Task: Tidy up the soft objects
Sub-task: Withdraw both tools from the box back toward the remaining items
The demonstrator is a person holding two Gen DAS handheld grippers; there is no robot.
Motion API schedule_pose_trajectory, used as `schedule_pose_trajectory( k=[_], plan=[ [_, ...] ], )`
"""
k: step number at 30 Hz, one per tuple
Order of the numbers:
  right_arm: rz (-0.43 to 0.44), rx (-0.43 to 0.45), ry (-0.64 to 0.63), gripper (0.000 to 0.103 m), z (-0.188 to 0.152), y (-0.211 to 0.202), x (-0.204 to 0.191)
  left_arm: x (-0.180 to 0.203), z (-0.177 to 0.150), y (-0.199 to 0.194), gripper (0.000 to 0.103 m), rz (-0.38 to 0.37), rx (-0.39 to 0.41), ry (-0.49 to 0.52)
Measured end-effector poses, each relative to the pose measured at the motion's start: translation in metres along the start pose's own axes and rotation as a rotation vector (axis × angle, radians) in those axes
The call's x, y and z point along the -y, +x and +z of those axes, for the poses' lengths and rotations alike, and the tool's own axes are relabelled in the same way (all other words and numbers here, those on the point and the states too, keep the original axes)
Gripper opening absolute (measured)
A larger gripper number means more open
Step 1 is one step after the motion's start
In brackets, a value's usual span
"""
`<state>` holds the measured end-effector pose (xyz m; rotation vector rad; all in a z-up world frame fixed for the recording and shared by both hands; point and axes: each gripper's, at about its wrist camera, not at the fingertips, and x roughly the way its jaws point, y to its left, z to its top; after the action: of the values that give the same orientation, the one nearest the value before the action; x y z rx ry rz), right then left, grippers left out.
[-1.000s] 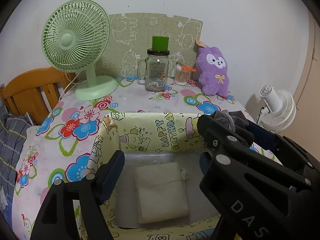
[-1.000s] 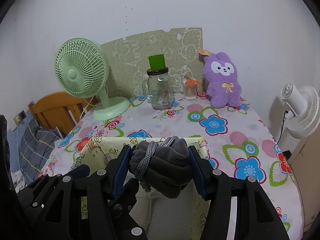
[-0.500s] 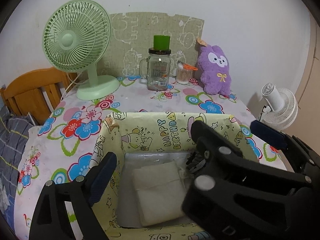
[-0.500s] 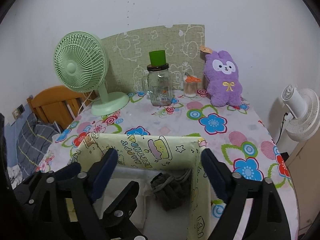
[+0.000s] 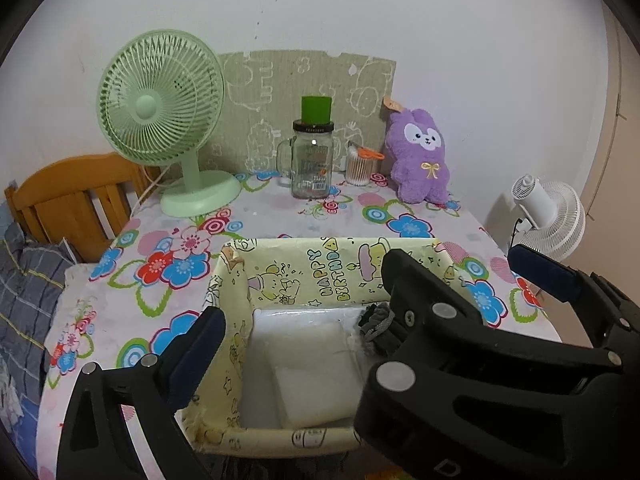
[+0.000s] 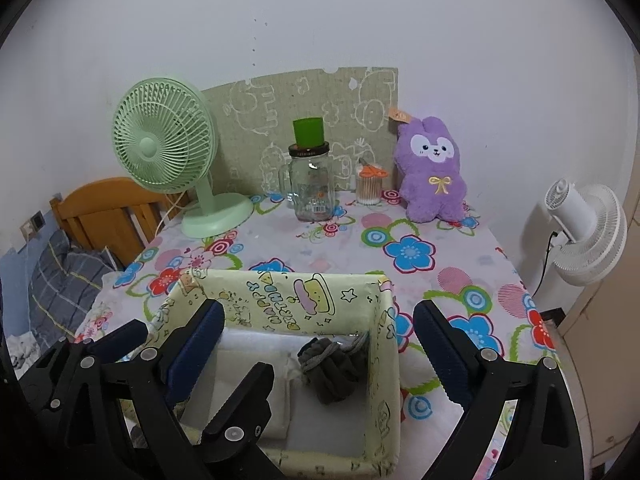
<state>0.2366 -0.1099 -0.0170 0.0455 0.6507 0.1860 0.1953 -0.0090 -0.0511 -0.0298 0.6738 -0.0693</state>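
The grey rolled socks (image 6: 334, 372) lie loose on the floor of the yellow fabric box (image 6: 384, 360), against its wall at 3 o'clock, with a grey cord looped over the bundle. In the left wrist view the socks (image 5: 376, 320) show only as a small grey tuft beside the right gripper's black frame. Just beside them, toward 9 o'clock, a folded white cloth (image 6: 256, 364) lies flat on the box floor; the two look to touch along one edge.

The right gripper (image 6: 318, 336) hangs above the box with its jaws spread wide; they have just been opening, and nothing is between the blue pads, since the socks lie below them and clear of both. The left gripper (image 5: 360, 308) hangs over the same box at its 9 o'clock side; its jaws have also just been opening and stand spread, gripping nothing.

The box sits at the 6 o'clock edge of the table (image 6: 360, 248), which is covered in a flowered cloth. Well apart, along the 12 o'clock edge by the wall, stand a green desk fan (image 6: 168, 148), a glass jar mug (image 6: 312, 184) with a green cup on its lid, a tub of cotton swabs (image 6: 370, 188) and a purple plush rabbit (image 6: 432, 168). A white fan (image 6: 584, 232) stands off the table at 3 o'clock, and a wooden headboard (image 6: 104, 212) shows at 9 o'clock.
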Motion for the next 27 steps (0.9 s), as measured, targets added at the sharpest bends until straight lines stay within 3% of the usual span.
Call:
schedule_pose_trajectory(
  k=[27],
  plan=[
    [0.024, 0.053, -0.046, 0.097, -0.024, -0.088, -0.01, 0.012, -0.029, -0.075, 0.103, -0.006, 0.081, -0.005]
  ],
)
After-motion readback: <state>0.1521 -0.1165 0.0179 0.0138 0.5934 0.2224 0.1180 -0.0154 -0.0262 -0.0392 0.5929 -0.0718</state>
